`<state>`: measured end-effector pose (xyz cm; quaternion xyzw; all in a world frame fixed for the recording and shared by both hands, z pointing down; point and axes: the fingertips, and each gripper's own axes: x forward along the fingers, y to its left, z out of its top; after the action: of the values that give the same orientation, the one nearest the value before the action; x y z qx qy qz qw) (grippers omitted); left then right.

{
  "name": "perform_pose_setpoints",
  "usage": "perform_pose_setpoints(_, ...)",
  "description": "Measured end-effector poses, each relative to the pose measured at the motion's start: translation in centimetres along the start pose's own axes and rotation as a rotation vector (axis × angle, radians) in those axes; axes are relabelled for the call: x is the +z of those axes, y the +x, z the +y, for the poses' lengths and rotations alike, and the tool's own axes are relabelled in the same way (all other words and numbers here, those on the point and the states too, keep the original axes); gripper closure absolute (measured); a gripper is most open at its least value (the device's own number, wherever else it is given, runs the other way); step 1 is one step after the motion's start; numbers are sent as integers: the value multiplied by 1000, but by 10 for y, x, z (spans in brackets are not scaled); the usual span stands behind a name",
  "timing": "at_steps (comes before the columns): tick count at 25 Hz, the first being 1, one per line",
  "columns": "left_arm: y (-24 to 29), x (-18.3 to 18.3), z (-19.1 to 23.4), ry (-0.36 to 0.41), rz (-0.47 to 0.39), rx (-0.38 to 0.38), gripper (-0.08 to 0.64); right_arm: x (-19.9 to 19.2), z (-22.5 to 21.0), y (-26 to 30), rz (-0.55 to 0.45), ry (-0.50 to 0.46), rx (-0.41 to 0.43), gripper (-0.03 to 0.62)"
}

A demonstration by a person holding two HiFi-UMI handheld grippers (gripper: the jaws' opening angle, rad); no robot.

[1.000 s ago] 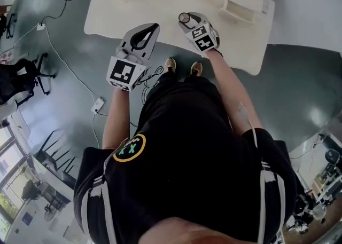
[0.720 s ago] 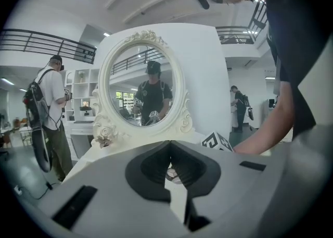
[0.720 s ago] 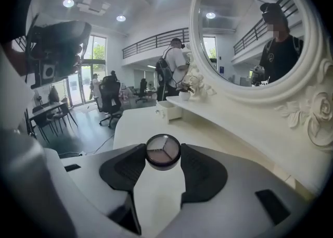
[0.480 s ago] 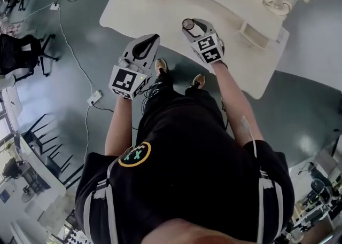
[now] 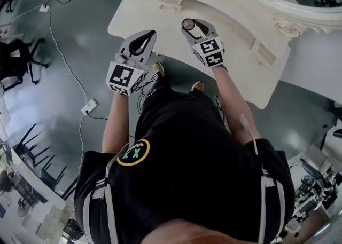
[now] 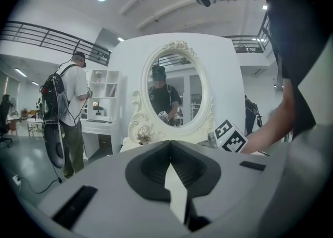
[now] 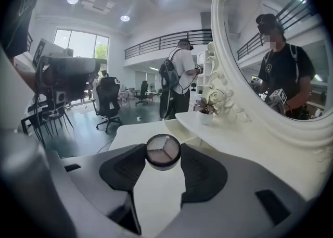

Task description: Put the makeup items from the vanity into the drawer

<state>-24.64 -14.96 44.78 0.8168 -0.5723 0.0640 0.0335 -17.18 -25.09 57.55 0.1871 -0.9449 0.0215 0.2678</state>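
Over vanity (image 5: 230,21), right gripper (image 5: 190,25) jaws pinch probable eyeshadow compact (image 7: 163,151)

Lab hall: office chairs (image 7: 108,100), mezzanine (image 7: 166,41)

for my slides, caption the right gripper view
Right gripper holds a round eyeshadow compact above the vanity, beside its oval mirror.

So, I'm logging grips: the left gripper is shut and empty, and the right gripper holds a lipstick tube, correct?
No. The right gripper holds a round three-shade eyeshadow compact, not a lipstick tube; the right gripper view shows it. The left gripper is indeed shut and empty.
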Motion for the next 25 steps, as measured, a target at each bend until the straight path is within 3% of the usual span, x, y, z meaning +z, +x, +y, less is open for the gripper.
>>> perform_pose_setpoints(10, -25, -16, 79, -31, -5, -52, 540, 64, -27, 90, 7, 56, -96, 357)
perform_pose_setpoints(19, -30, -20, 99, -48, 1, 23, 541, 56, -44, 145, 67, 130, -82, 357)
perform_pose_setpoints(22, -33, -17, 100, -78, 1, 53, 540, 57, -43, 153, 71, 132, -61, 357)
perform_pose_setpoints(25, -28, -18, 97, -60, 20, 57, 541, 59, -41, 164, 74, 105, -44, 357)
